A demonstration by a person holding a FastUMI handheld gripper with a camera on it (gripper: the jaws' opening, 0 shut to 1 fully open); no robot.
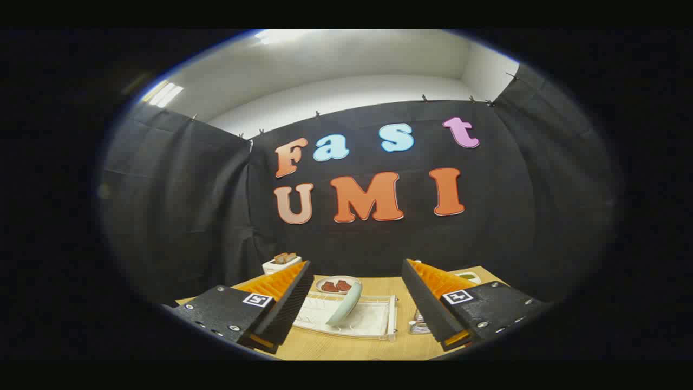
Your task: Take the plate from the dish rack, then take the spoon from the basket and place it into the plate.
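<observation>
the gripper [357, 295] is spread wide, its two black fingers with orange ribbed backs standing well apart and pinching nothing; each carries a small square black-and-white marker. between the fingers and just beyond them, on the light wooden surface [352, 346], sits the white wire dish rack [373, 319] on its pale tray. a pale grey-white round plate [345, 304] stands tilted on edge in the rack, leaning toward the left finger's side, so only its rim and part of one face show. the rack's thin wires are hard to make out against the tray.

beyond the rack lies a small shallow oval dish holding two red-brown lumps [337, 285]; what the lumps are cannot be told. behind the left finger's tip a white square container with brownish pieces on top [281, 263] peeks out, its lower part hidden by the finger. past the right finger a pale greenish rounded item [469, 277] near the surface's far edge is mostly cut off by the finger. close against the right finger's inner face, right of the rack, a small cluttered thing with metallic and reddish bits [419, 324] is half hidden; whether this is the basket with the spoon cannot be told.
</observation>
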